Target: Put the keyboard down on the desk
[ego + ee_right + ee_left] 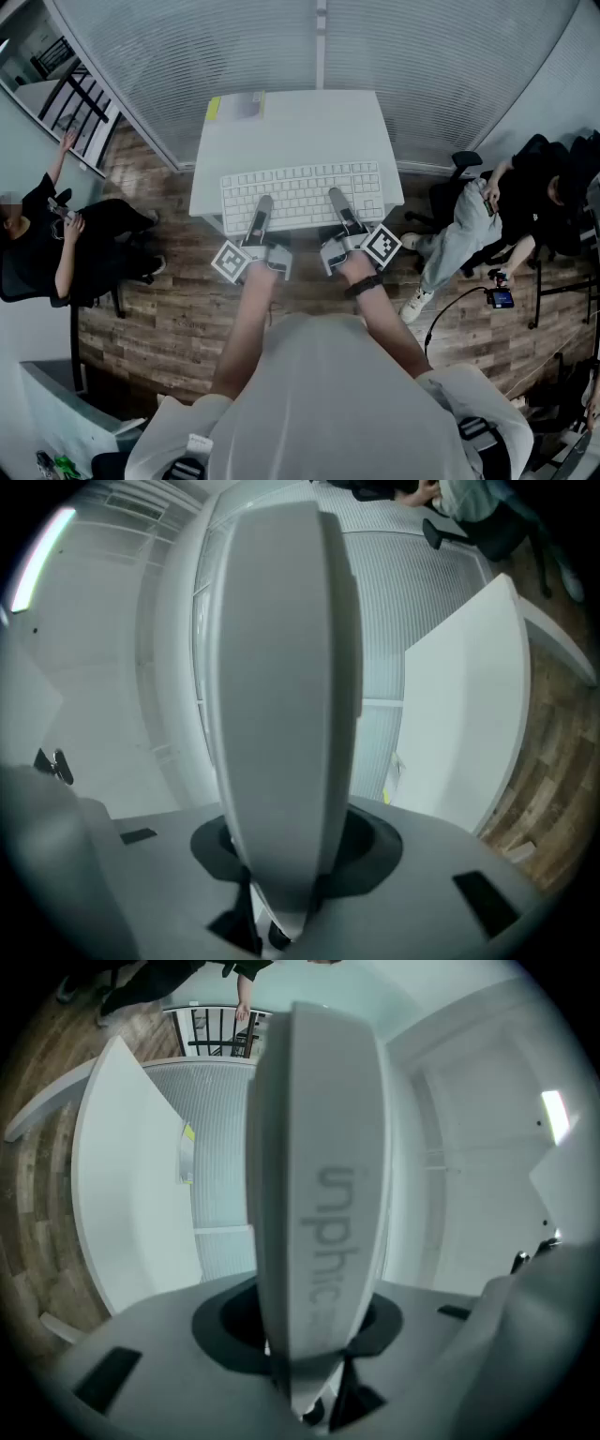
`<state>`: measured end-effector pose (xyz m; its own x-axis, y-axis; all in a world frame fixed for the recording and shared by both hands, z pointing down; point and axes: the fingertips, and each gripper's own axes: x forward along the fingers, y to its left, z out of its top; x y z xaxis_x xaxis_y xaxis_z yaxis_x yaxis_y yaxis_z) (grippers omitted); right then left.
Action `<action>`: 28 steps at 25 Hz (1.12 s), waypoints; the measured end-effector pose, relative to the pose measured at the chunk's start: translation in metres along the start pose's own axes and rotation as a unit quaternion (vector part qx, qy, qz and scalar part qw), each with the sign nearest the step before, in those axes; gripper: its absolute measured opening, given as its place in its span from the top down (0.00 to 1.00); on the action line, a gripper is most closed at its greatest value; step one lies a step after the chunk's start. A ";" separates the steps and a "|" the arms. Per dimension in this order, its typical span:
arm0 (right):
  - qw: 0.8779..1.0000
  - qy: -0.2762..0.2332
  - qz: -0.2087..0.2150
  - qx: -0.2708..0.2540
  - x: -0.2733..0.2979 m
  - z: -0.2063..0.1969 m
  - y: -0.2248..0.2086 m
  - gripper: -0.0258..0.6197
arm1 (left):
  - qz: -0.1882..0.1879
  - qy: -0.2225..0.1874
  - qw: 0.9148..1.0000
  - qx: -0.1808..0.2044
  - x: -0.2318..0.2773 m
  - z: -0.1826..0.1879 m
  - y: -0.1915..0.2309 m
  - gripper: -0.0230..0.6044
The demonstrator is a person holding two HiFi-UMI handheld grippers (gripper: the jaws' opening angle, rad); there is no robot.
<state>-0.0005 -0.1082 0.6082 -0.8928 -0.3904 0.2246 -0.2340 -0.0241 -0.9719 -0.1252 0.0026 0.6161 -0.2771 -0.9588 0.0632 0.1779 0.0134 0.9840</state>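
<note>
A white keyboard (302, 195) hangs level over the front half of the white desk (300, 127), its near edge past the desk's front edge. My left gripper (258, 221) is shut on the keyboard's near edge left of centre. My right gripper (343, 214) is shut on that edge right of centre. In the left gripper view the keyboard (319, 1194) runs edge-on between the jaws, with grey print on its side, and the desk (122, 1194) lies apart from it with blinds showing between. The right gripper view shows the same keyboard (281, 705) edge-on, clear of the desk (469, 714).
A yellow-green slip (215, 107) and a small grey thing (249, 103) lie at the desk's back left corner. Window blinds (375, 47) stand behind the desk. A person (47, 244) sits on a chair at the left, another (487, 216) at the right, on wooden floor (169, 319).
</note>
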 end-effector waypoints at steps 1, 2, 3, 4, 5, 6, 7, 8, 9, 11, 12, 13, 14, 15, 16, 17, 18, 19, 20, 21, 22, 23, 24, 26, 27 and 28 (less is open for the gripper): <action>1.000 0.001 0.001 0.000 0.000 0.000 -0.001 0.76 | 0.001 -0.001 1.000 -0.002 0.000 -0.001 0.001 0.73; 1.000 0.002 0.002 0.001 0.001 0.000 -0.001 0.76 | 0.001 -0.002 1.000 -0.003 0.001 -0.001 0.002 0.73; 1.000 0.003 0.003 0.001 0.001 0.001 -0.001 0.76 | 0.001 -0.003 1.000 -0.004 0.001 -0.001 0.002 0.73; 1.000 0.004 0.003 0.001 0.002 0.001 -0.001 0.76 | 0.001 -0.003 1.000 -0.004 0.001 -0.002 0.002 0.73; 1.000 0.004 0.003 0.001 0.002 0.002 0.000 0.76 | 0.001 -0.004 1.000 -0.004 0.002 -0.001 0.002 0.73; 1.000 0.005 0.002 0.001 0.003 0.002 0.001 0.76 | 0.001 -0.003 1.000 -0.003 0.003 -0.001 0.002 0.73; 1.000 0.005 0.002 0.001 0.004 0.001 0.002 0.76 | 0.001 -0.003 1.000 -0.002 0.003 0.000 0.001 0.73; 1.000 0.006 0.001 0.002 0.005 0.000 0.003 0.76 | 0.002 -0.004 1.000 -0.001 0.003 0.002 0.000 0.73; 1.000 0.006 -0.001 0.004 0.006 -0.002 0.004 0.76 | 0.002 -0.005 1.000 -0.002 0.002 0.004 0.000 0.73; 1.000 0.007 -0.008 0.010 0.007 -0.006 0.003 0.75 | 0.006 -0.008 1.000 -0.005 0.000 0.006 0.000 0.73; 1.000 0.007 -0.013 0.014 0.008 -0.007 0.002 0.75 | 0.009 -0.009 1.000 -0.007 0.000 0.007 0.001 0.73; 1.000 0.007 -0.017 0.018 0.007 -0.006 0.001 0.75 | 0.013 -0.011 1.000 -0.010 0.000 0.005 0.001 0.73; 0.999 0.007 -0.022 0.024 0.006 -0.005 0.001 0.75 | 0.016 -0.012 1.000 -0.012 0.000 0.003 0.001 0.73; 0.999 0.007 -0.025 0.030 0.004 -0.004 0.002 0.75 | 0.020 -0.013 1.000 -0.014 0.000 0.000 0.000 0.73; 0.999 0.006 -0.030 0.034 0.001 -0.003 0.003 0.75 | 0.023 -0.014 1.000 -0.014 -0.001 -0.002 -0.002 0.73; 0.999 0.006 -0.033 0.036 -0.001 -0.002 0.004 0.75 | 0.026 -0.014 0.999 -0.013 -0.001 -0.003 -0.005 0.73; 0.999 0.007 -0.037 0.035 -0.002 -0.001 0.006 0.75 | 0.028 -0.015 0.999 -0.011 -0.001 -0.003 -0.008 0.73; 0.999 0.008 -0.039 0.034 -0.002 -0.001 0.008 0.75 | 0.029 -0.016 0.999 -0.011 -0.001 -0.001 -0.011 0.73; 0.999 0.009 -0.040 0.034 -0.001 -0.002 0.009 0.75 | 0.030 -0.017 0.999 -0.011 -0.002 0.000 -0.013 0.73; 0.999 0.011 -0.040 0.035 0.000 -0.003 0.009 0.75 | 0.031 -0.019 0.999 -0.012 -0.003 0.001 -0.015 0.73; 0.998 0.012 -0.040 0.038 0.000 -0.004 0.010 0.75 | 0.031 -0.021 0.999 -0.012 -0.003 0.001 -0.017 0.73; 0.998 0.013 -0.039 0.042 0.000 -0.004 0.011 0.75 | 0.032 -0.023 0.999 -0.011 -0.004 0.001 -0.018 0.73; 0.998 0.013 -0.037 0.045 0.000 -0.004 0.011 0.75 | 0.035 -0.025 0.999 -0.008 -0.004 0.001 -0.018 0.73; 0.998 0.017 -0.026 0.047 0.000 -0.002 0.011 0.75 | 0.040 -0.028 0.999 0.000 -0.005 -0.001 -0.018 0.73; 0.998 0.020 -0.022 0.048 0.000 -0.001 0.012 0.75 | 0.040 -0.030 0.999 0.003 -0.005 -0.003 -0.020 0.73; 0.998 0.022 -0.019 0.051 -0.001 0.000 0.013 0.75 | 0.041 -0.033 0.999 0.006 -0.006 -0.004 -0.023 0.73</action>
<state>-0.0029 -0.1083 0.5954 -0.9004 -0.3465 0.2630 -0.2302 -0.1336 -0.9639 -0.1243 0.0066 0.5923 -0.3236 -0.9336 0.1537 0.1920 0.0943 0.9769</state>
